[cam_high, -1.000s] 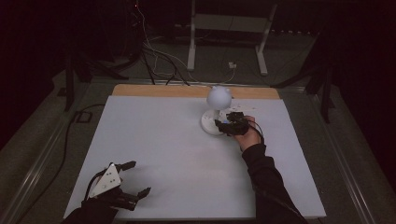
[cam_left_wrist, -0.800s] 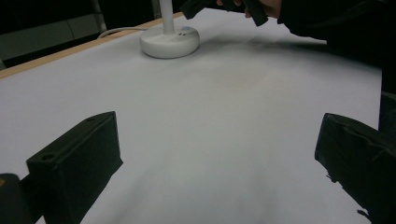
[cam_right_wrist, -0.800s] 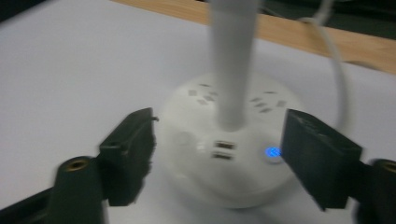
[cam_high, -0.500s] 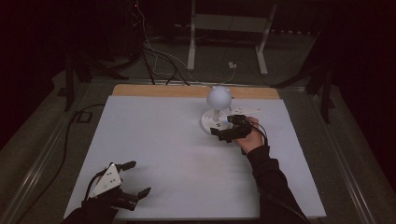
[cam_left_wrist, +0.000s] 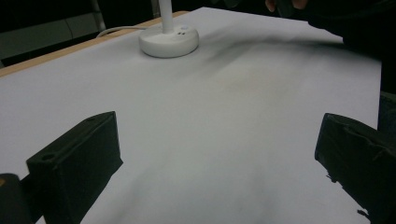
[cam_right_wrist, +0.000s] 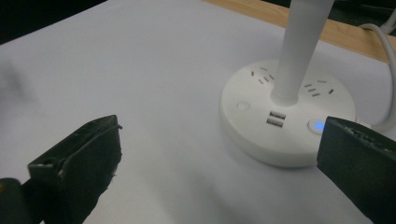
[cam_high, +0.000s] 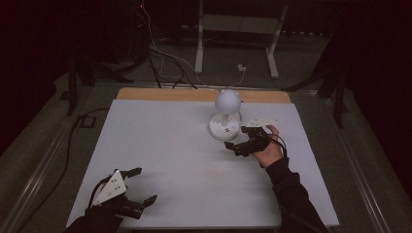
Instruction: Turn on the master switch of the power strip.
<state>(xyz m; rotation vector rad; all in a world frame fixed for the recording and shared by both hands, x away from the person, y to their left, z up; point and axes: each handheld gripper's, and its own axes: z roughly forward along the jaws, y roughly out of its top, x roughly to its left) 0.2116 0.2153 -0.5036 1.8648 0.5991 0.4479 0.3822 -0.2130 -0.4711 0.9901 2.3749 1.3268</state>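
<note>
Lamp [cam_high: 226, 114] first: it stands on the far half of the white table [cam_high: 165, 145], near the wooden strip along the back edge, upright on its round white base [cam_right_wrist: 286, 122] with the globe head [cam_high: 228, 100] on top of a slim white stem [cam_right_wrist: 301, 46]. In the right gripper view you can see the base top carries several socket slots, two USB ports at the foot of the stem, a plain round button on one side and a small button lit blue [cam_right_wrist: 318, 125] on the other. A white cord [cam_right_wrist: 385, 42] leaves the base toward the back of the table.

Your right gripper [cam_high: 241, 139] sits just beside the base on its near right side, not touching it, with its jaws spread wide and nothing between them. In its own view the base lies just ahead, closer to one jaw, the blue light right next to that jaw's tip.

Your left gripper [cam_high: 138, 185] rests low at the near left corner of the table, well apart from the lamp. Its jaws are also spread wide and empty, bare tabletop showing between them in the left gripper view, the lamp base far ahead.
</note>
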